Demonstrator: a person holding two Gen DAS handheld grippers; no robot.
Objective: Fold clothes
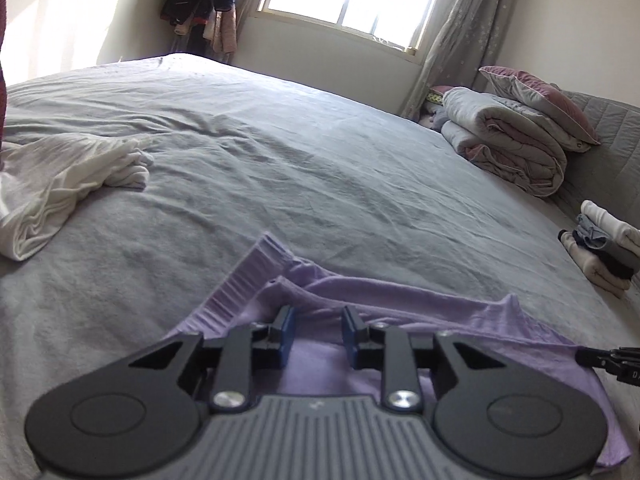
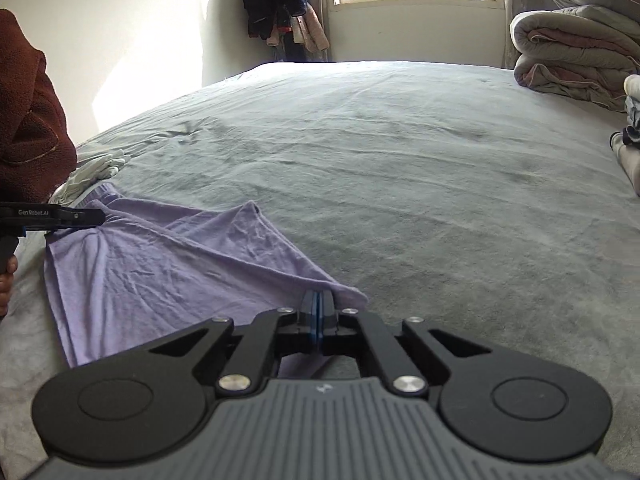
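Note:
A lilac garment point(image 2: 160, 264) lies partly spread on the grey bed sheet point(image 2: 400, 160), with its ribbed hem point(image 1: 240, 284) toward the far left. My right gripper point(image 2: 318, 312) is shut on the garment's near right corner, blue pads pressed together with cloth between them. My left gripper point(image 1: 319, 330) is open over the garment's left edge, and lilac fabric point(image 1: 320, 364) lies between and under its fingers. In the right wrist view the left gripper point(image 2: 80, 216) reaches in from the left at that edge. The right gripper's tip point(image 1: 600, 358) shows at the right of the left wrist view.
A crumpled white garment point(image 1: 60, 184) lies at the left of the bed. At the right edge sits a stack of folded clothes point(image 1: 604, 248), with a rolled quilt point(image 1: 508, 140) and pillow point(image 1: 540, 100) behind. A person's rust-coloured sleeve point(image 2: 28, 120) is at the left. Clothes point(image 2: 280, 0) hang by the window.

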